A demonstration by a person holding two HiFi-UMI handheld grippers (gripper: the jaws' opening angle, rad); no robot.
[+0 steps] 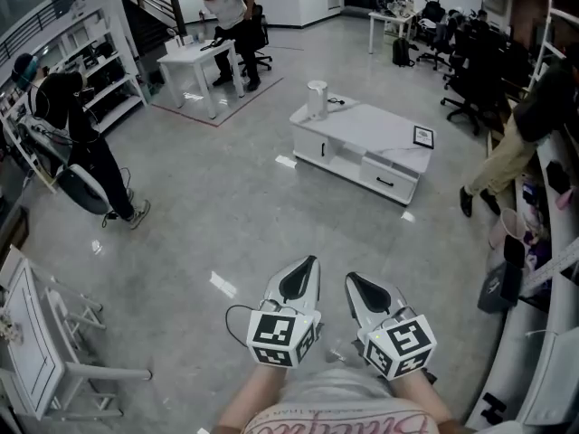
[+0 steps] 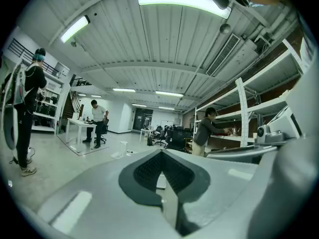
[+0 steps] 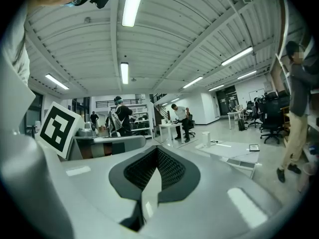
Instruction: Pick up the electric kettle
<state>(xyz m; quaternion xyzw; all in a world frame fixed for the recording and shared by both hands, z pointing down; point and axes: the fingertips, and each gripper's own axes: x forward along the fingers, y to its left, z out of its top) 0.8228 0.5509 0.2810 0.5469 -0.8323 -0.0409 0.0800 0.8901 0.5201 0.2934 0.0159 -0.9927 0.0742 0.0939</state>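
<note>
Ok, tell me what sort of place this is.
Most likely an open-plan office or lab workspace: rows of black office chairs, white shelving racks along the wall, and a low white cabinet carrying the electric kettle on a polished grey floor.

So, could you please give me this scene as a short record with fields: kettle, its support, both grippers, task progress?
kettle: white electric kettle, upright
support: left end of the low white cabinet, across the floor from the person
also on cabinet: small framed picture
left gripper: jaws together, empty, held close to the person's body
right gripper: jaws together, empty, beside the left one
task progress: kettle not yet reached or touched
</note>
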